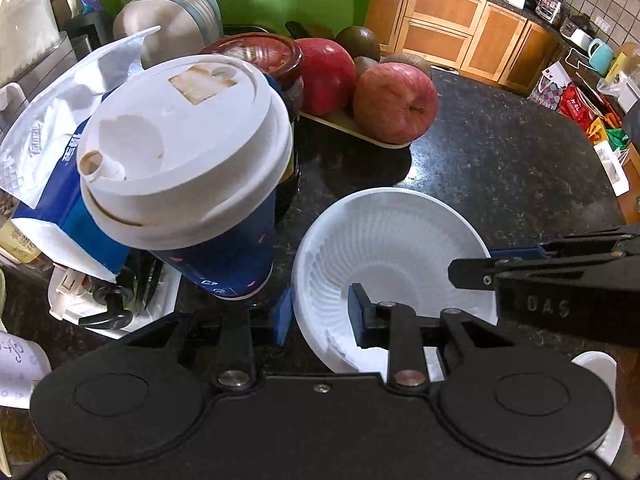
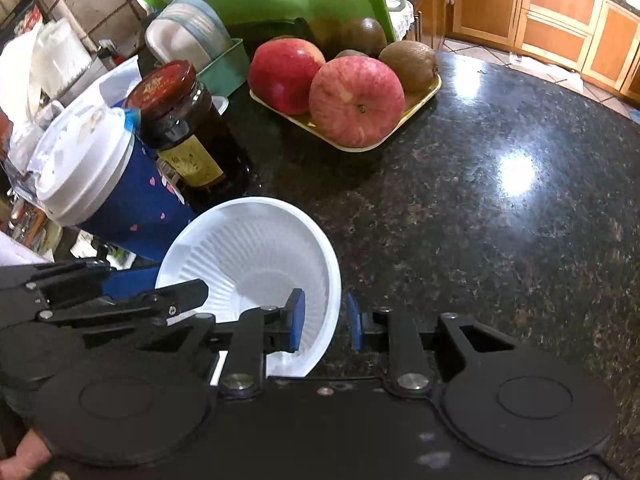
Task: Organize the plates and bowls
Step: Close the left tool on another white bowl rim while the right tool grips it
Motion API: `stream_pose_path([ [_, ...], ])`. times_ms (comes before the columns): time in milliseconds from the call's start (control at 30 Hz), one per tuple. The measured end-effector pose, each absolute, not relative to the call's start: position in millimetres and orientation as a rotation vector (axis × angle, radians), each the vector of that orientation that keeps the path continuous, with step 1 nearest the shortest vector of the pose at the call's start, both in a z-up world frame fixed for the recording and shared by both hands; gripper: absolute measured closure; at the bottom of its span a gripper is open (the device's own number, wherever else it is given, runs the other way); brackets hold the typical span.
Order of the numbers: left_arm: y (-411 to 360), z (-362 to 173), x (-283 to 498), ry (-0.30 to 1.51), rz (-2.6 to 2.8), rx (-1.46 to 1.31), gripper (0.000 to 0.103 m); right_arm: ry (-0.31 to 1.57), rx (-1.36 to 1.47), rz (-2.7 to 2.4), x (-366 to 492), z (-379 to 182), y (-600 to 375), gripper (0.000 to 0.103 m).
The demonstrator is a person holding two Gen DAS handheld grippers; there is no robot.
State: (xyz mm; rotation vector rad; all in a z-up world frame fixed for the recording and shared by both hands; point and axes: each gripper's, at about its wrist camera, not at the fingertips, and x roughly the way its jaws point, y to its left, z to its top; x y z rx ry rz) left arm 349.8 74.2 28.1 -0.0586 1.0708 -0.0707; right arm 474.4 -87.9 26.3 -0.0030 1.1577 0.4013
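Note:
A white ribbed disposable bowl sits on the dark granite counter; layered edges at its near rim suggest a nested stack. My left gripper straddles the bowl's left rim, with one blue pad outside and one on the inner wall, both pressing. In the right wrist view, my right gripper straddles the right rim of the same bowl. Its inner pad is against the wall, and a thin gap shows between the outer pad and the rim. Plates stand stacked in a teal rack.
A blue paper cup with a white lid and a dark jar with a red lid stand close to the bowl's left. A tray of apples and kiwis lies behind. A tissue pack is at the left, wooden cabinets at the back.

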Motion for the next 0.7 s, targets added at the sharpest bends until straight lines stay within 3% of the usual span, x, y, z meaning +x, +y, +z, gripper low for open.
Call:
stream_pose_path([
  [600,69,36,349,1.067,-0.088,-0.043,0.066,1.128,-0.031,0.381,461,32,-89,0.081],
  [700,67,32,351,1.084,-0.087,-0.038,0.072,1.146,-0.028,0.369,460,28,-91,0.081],
])
